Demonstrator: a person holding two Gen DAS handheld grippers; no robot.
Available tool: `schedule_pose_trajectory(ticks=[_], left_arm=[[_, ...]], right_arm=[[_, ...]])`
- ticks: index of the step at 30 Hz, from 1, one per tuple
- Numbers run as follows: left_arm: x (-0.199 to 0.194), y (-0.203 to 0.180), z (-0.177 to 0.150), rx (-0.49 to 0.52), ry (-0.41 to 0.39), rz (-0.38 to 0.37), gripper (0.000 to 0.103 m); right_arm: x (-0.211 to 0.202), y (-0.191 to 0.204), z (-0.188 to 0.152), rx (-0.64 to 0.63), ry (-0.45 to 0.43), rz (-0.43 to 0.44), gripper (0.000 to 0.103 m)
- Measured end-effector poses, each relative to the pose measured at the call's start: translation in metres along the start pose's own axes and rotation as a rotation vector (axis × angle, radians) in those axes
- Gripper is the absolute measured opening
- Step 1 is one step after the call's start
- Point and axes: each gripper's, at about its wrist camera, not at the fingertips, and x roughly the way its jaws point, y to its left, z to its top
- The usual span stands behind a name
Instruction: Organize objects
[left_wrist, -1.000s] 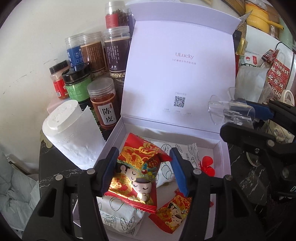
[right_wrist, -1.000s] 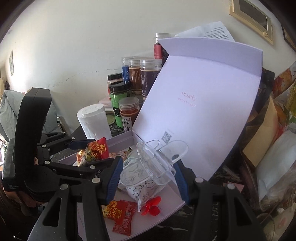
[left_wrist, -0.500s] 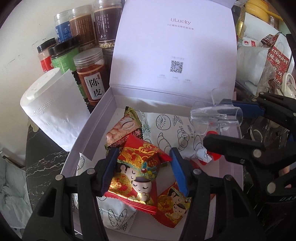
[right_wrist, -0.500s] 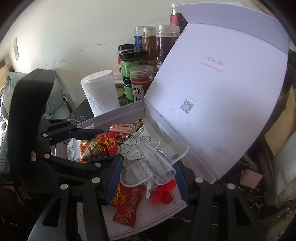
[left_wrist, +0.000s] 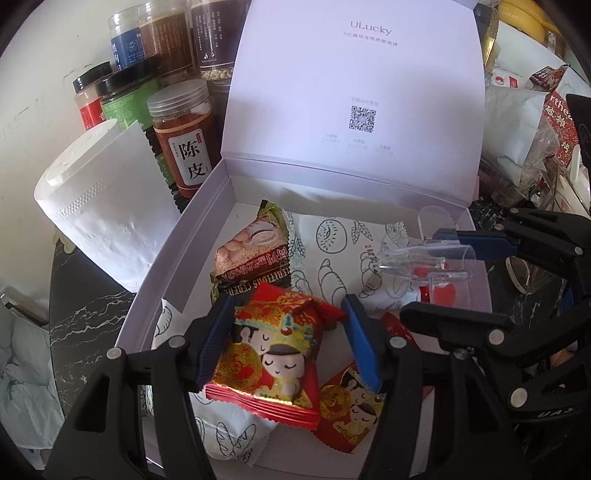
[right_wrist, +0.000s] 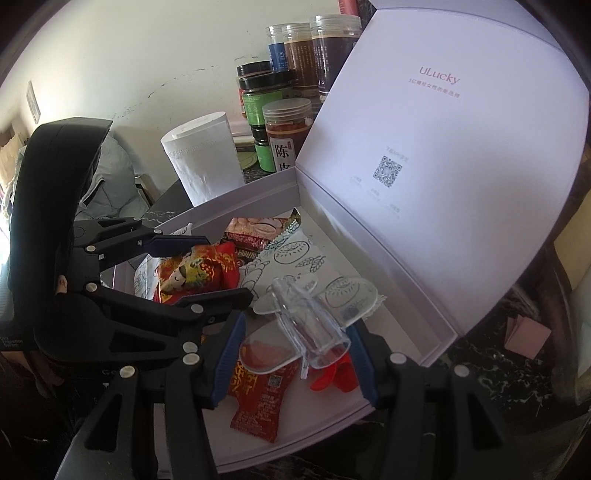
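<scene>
The black white-veined marble worktop (left_wrist: 85, 317) carries an open white cardboard box (left_wrist: 192, 236) at frame centre, below a white wall (right_wrist: 147, 55). The left tongs (left_wrist: 288, 339), jaws just widened, bracket a red snack packet (left_wrist: 273, 350) above the box. The right tongs (right_wrist: 295, 354) clamp a clear plastic toy plane (right_wrist: 314, 325).

Red snack packet (left_wrist: 273, 354) with cartoon faces sits tilted between blue pads over the open white box (left_wrist: 192, 236). Clear plastic toy plane (right_wrist: 314, 314) hangs above the box's right side, over other packets.
</scene>
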Motion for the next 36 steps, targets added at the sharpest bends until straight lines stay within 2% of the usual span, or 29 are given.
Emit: schedule_pose_trajectory(ticks=[5,8,16,19,25,30,31,35,36], left_arm=[[0.000,-0.001,0.001,-0.012,0.019,0.008,0.066],[-0.007,-0.002,0.001,-0.010,-0.004,0.018,0.067],[-0.028,-0.001,0.003,-0.026,-0.049,0.033,0.078],[-0.037,0.002,0.006,-0.035,-0.063,0.020,0.078],[-0.062,0.010,0.004,-0.034,-0.097,0.053,0.078],[-0.078,0.016,0.006,-0.060,-0.120,0.036,0.078],[-0.080,0.017,0.006,-0.065,-0.124,0.031,0.078],[-0.091,0.021,0.005,-0.084,-0.141,0.047,0.081],[-0.095,0.022,0.004,-0.092,-0.147,0.058,0.082]], right_arm=[[-0.003,-0.002,-0.002,0.016,0.006,-0.014,0.058],[-0.008,0.000,-0.002,0.012,-0.001,-0.006,0.064],[-0.031,0.006,0.000,0.012,-0.029,-0.034,0.066],[-0.040,0.007,0.003,0.021,-0.041,-0.065,0.067],[-0.058,0.012,0.008,0.036,-0.066,-0.111,0.067],[-0.070,0.013,0.011,0.062,-0.076,-0.153,0.067],[-0.073,0.014,0.012,0.066,-0.079,-0.161,0.069],[-0.082,0.018,0.013,0.062,-0.100,-0.243,0.094],[-0.085,0.018,0.014,0.066,-0.111,-0.274,0.096]])
